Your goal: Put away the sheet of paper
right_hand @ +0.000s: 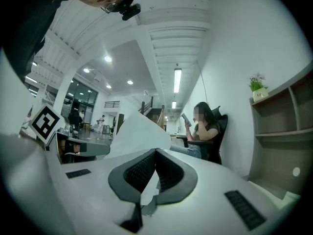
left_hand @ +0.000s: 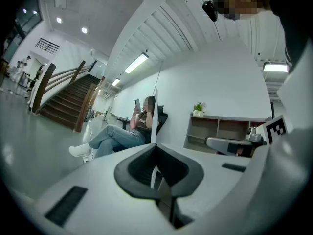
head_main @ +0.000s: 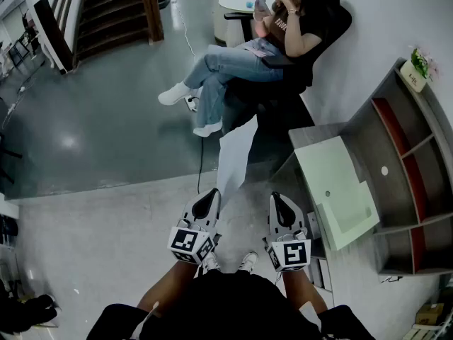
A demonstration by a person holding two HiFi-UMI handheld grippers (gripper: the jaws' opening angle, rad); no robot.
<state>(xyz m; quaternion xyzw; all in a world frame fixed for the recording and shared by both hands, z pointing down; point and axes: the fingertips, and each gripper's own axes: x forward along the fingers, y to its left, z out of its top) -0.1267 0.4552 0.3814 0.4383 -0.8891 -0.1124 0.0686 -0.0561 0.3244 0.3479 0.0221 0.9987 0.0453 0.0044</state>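
Well apart from shelf (head_main: 433, 183): held paper (head_main: 236, 158)

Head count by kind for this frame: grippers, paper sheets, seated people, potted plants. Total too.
Grippers: 2, left gripper and right gripper
Sheet of paper: 1
Seated person: 1
Potted plant: 1
Total: 5

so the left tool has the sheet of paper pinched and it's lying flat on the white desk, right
Not flat on the desk. The left tool is shut on the sheet of paper, but the sheet stands up in the air over the floor, apart from the white desk. The head view shows it.
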